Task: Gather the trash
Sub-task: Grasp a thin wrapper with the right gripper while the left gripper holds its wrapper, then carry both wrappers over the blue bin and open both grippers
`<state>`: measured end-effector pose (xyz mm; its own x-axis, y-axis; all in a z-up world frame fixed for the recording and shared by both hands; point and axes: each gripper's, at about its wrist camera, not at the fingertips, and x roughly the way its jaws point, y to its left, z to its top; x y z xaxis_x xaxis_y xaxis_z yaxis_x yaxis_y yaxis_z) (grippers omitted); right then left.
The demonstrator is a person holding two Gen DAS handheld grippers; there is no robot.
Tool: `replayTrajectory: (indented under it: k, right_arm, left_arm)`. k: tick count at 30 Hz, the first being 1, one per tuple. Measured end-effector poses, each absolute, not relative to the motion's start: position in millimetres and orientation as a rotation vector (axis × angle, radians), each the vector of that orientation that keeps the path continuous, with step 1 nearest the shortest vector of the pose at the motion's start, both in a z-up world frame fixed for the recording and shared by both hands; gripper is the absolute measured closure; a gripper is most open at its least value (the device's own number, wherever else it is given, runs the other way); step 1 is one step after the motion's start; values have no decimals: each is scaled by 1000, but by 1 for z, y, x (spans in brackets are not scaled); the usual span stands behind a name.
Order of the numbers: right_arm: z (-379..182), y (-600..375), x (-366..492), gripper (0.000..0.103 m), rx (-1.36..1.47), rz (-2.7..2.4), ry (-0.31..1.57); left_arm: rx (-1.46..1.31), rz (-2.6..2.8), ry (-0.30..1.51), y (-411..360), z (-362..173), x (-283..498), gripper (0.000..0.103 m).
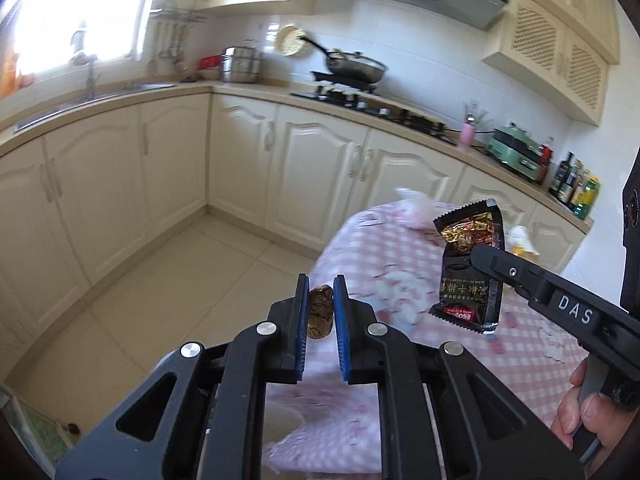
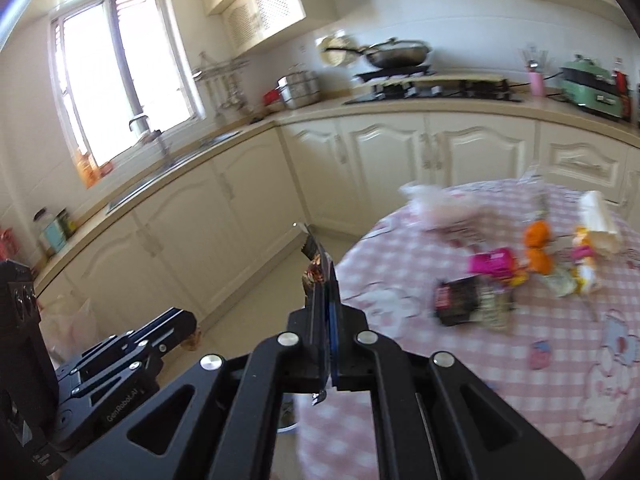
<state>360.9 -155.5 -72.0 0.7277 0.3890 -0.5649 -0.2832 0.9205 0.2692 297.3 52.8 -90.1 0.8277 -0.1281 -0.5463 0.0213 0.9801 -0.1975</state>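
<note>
With my left gripper [image 1: 321, 300] clamping the brown lump [image 1: 320, 312] and my right gripper [image 2: 325, 276] pinching the black sachet [image 1: 470, 264], I should keep both squeezed firmly while clearing the table [image 2: 440, 380] edge.

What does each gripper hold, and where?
Left gripper: a brown lump, pinched by its sides. Right gripper: a black sachet, pinched mid-body.

Cabinets: cream arched doors [image 2: 384, 148] under an L-shaped counter.
Floor: pale tiles [image 1: 168, 280].
Window: bright daylight [image 2: 120, 80] above the sink [image 2: 176, 160].
Table: pink checked cloth [image 2: 460, 380].
</note>
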Motion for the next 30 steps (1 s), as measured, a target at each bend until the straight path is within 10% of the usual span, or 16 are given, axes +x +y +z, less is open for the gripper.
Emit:
replayTrajectory:
  k: [19,23,30]
  right_arm:
    - [-172,25,426,101,69,584,895]
    - [-185,39,437,101,64,582,922]
    - [-202,55,445,101,44,588,958]
  left_arm:
    - [-307,146,769,189,-169,342,91]
    - [-366,180,771,205,-178,354,50]
    - [-363,209,786,212,-188,355,48]
